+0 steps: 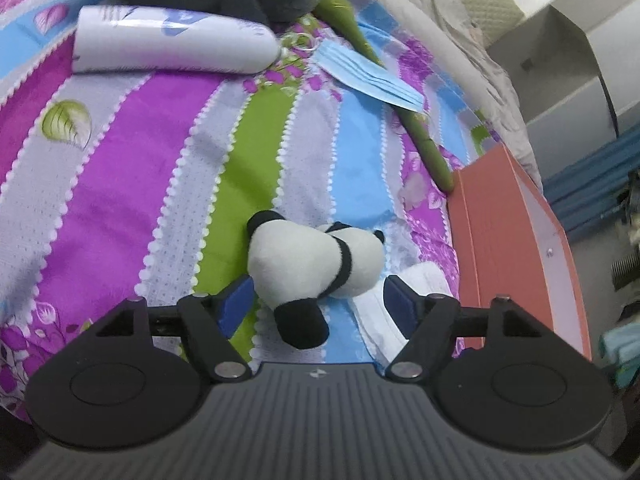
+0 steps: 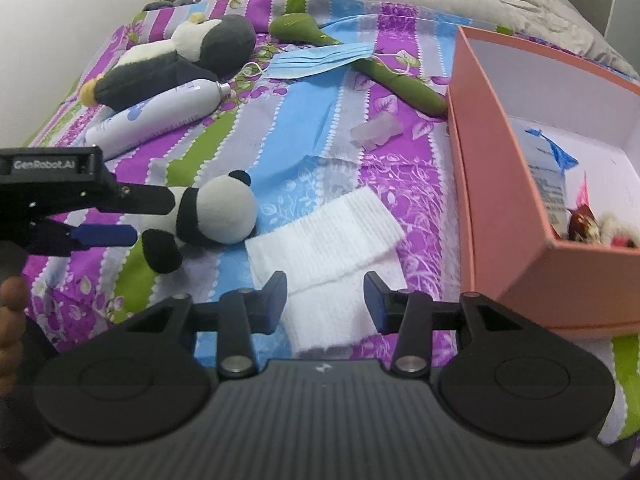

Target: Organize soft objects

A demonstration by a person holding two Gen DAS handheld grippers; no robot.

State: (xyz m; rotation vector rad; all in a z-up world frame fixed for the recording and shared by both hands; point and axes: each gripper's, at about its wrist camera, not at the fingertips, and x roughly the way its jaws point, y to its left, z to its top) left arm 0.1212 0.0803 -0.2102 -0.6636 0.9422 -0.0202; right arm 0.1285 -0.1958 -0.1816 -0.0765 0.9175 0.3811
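Striped bedspread, two plush pandas, one white cloth, one pink box, both claws gaping, empty.

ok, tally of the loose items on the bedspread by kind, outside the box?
Plush toys: 2, the small panda and the big grey-and-white plush
Bottles: 1, white spray bottle
Face masks: 1, blue
White folded cloths: 1
Green soft tubes: 1
Small clear pieces: 1
Total: 7
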